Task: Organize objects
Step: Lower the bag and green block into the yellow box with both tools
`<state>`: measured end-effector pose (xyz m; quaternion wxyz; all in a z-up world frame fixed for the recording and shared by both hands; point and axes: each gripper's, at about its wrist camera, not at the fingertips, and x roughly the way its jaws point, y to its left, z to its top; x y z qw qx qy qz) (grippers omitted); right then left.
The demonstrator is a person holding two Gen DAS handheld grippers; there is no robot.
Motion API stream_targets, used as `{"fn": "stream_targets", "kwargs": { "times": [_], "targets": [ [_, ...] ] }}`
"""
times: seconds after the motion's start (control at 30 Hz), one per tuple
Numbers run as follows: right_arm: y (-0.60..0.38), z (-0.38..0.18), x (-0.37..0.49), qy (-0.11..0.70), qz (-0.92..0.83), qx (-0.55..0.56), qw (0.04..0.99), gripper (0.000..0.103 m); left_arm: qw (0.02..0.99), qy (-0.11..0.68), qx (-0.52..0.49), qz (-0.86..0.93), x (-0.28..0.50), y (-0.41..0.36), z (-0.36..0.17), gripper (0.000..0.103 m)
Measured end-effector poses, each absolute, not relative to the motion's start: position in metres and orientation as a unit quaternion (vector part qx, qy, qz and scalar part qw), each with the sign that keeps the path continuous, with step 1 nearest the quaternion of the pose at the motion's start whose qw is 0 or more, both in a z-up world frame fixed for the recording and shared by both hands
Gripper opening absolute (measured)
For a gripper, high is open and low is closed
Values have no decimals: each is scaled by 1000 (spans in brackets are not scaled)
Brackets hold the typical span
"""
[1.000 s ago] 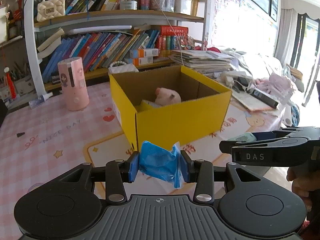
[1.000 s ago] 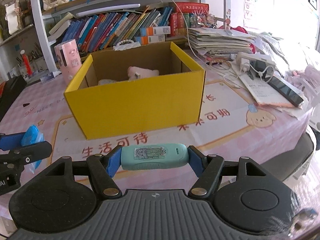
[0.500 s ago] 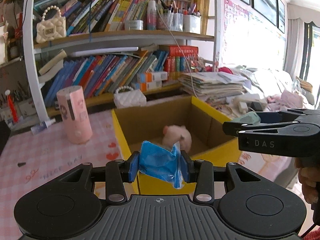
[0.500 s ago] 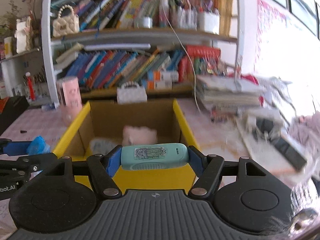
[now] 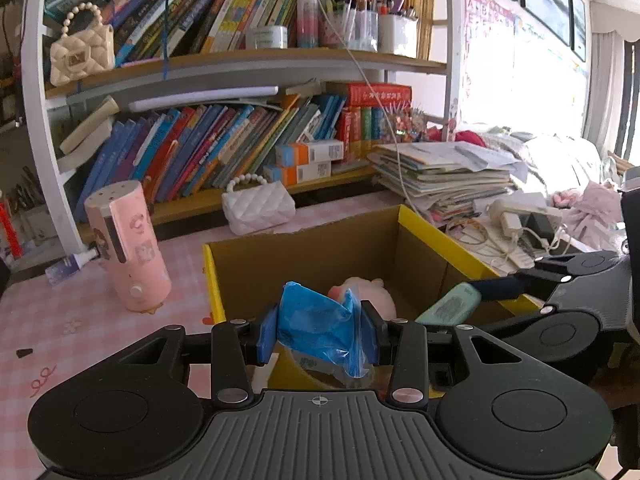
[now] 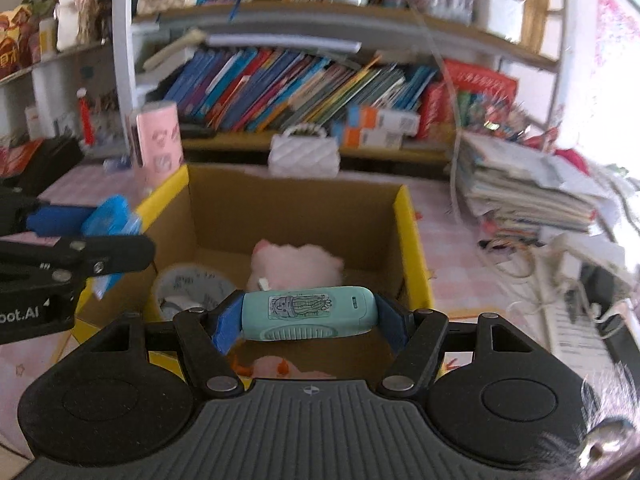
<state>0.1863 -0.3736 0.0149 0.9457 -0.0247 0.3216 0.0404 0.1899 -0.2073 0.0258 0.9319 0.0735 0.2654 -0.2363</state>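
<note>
Blue plastic packet (image 5: 320, 330): crinkled, clamped between two pads, held above the box's near left edge.
Mint-green oblong device (image 6: 308, 312): cartoon sticker on top, held crosswise above the box's near wall.
Yellow cardboard box (image 5: 436, 236): open-topped, brown inside.
Pink plush toy (image 6: 296, 266): lying inside the box.

Matt cardboard box (image 5: 432, 236), crinkly glossy plastic packet (image 5: 316, 320)

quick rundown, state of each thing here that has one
left gripper: shut on blue packet
right gripper: shut on teal device
yellow box: open, partly filled
pink plush: lying inside box
pink bottle: upright on table
</note>
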Motion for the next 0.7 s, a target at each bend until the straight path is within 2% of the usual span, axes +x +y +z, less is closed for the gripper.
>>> {"fn": "stream_targets", "kwargs": {
  "times": [0.23,0.7],
  "targets": [
    [-378,1,207,361,77,-29,929,67,927,285,74,-232,204,-221,15,40],
    [-380,0,209,356,111,-48,927,67,917,319,64,-232,217,-235,0,40]
  ]
}}
